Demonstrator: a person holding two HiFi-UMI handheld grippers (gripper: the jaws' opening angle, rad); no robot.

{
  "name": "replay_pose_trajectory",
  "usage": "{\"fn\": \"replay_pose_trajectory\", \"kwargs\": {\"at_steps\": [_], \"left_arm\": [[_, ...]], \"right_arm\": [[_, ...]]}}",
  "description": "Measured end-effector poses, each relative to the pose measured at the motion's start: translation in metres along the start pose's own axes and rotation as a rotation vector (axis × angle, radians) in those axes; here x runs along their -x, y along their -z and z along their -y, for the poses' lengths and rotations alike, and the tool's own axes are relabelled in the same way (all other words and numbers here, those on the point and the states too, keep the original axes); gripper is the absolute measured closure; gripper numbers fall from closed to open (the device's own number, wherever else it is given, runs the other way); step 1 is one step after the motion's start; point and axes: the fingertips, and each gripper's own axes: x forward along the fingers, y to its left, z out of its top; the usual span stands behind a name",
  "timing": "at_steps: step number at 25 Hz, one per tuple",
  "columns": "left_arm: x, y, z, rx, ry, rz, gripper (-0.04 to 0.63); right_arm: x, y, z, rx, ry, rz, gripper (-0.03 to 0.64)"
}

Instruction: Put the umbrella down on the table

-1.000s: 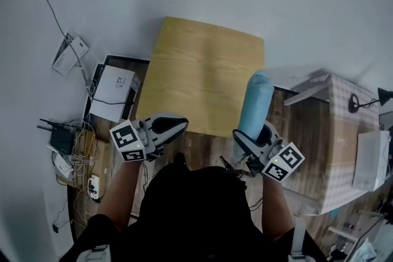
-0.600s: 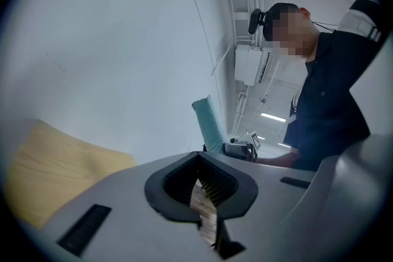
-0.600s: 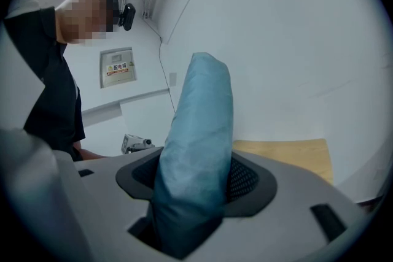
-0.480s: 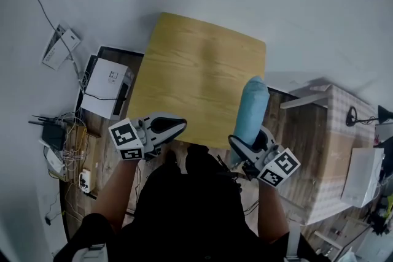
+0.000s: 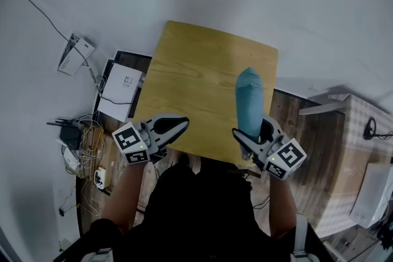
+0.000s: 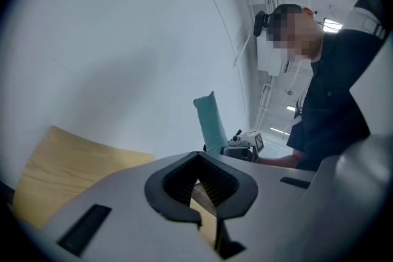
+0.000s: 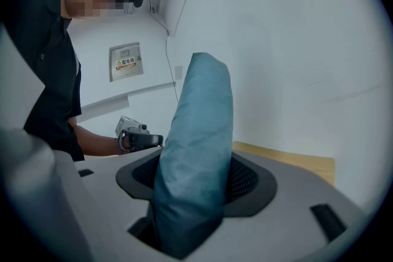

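The right hand-held gripper [image 5: 252, 131] pinched a furled pale-blue umbrella [image 5: 249, 98] above the wooden counter [image 5: 196, 83]. The left hand-held gripper [image 5: 182, 124] was pressed together. Only the right gripper view showed a wall sign [image 7: 126, 62].

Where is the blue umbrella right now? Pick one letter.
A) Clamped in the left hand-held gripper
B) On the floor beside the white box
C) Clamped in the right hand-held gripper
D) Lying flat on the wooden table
C: the right gripper view shows the umbrella standing clamped between the jaws of the right hand-held gripper, while the left hand-held gripper holds nothing.
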Motion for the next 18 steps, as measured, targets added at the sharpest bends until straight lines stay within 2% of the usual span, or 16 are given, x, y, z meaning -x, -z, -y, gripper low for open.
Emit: {"fn": "replay_pose_trajectory", "kwargs": {"at_steps": [4,10,15,18], "left_arm": [[-0.018,-0.004,-0.004,-0.004,-0.047,-0.006,0.583],[-0.028,-0.008,-0.006,-0.011,-0.09,-0.025,0.583],[-0.022,-0.005,-0.017,-0.026,-0.097,-0.065,0.583],[-0.022,-0.006,-0.035,-0.026,-0.086,-0.063,0.583]], "right_arm": [[0.002,0.006,0.029,0.059,0.011,-0.046,0.333],[0.0,0.008,0.063,0.016,-0.006,-0.009,0.333],[-0.006,0.007,0.092,0.135,0.073,-0.082,0.333],[-0.019,0.006,0.104,0.163,0.095,-0.134,0.333]]}}
